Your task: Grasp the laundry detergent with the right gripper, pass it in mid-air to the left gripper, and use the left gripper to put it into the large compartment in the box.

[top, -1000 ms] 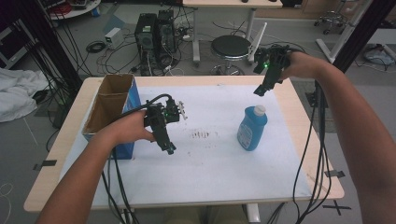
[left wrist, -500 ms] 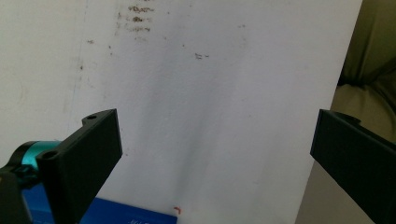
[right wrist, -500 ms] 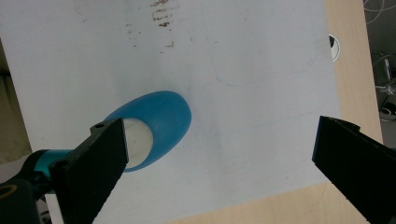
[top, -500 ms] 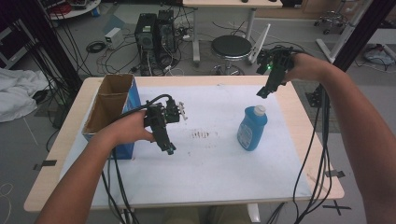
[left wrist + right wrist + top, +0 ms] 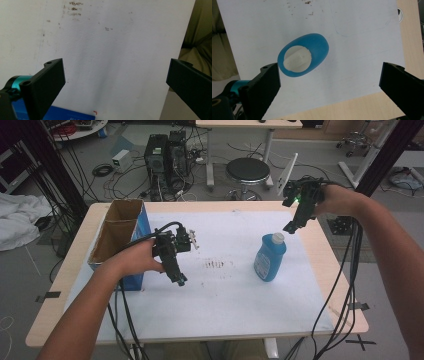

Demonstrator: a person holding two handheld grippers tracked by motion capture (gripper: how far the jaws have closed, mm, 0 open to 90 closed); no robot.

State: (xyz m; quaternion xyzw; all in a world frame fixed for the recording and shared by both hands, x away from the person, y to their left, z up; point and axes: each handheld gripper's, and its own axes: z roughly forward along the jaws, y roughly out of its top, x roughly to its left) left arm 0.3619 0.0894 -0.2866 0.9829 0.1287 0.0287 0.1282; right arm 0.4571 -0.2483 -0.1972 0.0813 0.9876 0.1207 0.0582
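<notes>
A blue bottle (image 5: pixel 270 257) with a white cap stands upright on the white sheet (image 5: pixel 235 305), right of centre. My right gripper (image 5: pixel 291 226) hovers just above and beyond it, open and pointing down. From above, the bottle (image 5: pixel 303 55) lies near the left jaw of that gripper (image 5: pixel 329 75), not between the jaws. My left gripper (image 5: pixel 178 279) is held above the sheet beside the cardboard box (image 5: pixel 120 237). It (image 5: pixel 116 72) is open, with bare sheet between its wide jaws.
The open box has a blue side (image 5: pixel 62 116) and stands at the table's left edge. Brown stains (image 5: pixel 217 265) mark the sheet's middle. Bare wood (image 5: pixel 372 100) borders the sheet. A stool (image 5: pixel 247 170) and computer towers (image 5: pixel 165 152) stand beyond the table.
My right gripper has drifted slightly to the right above the bottle. The left gripper has stayed put.
</notes>
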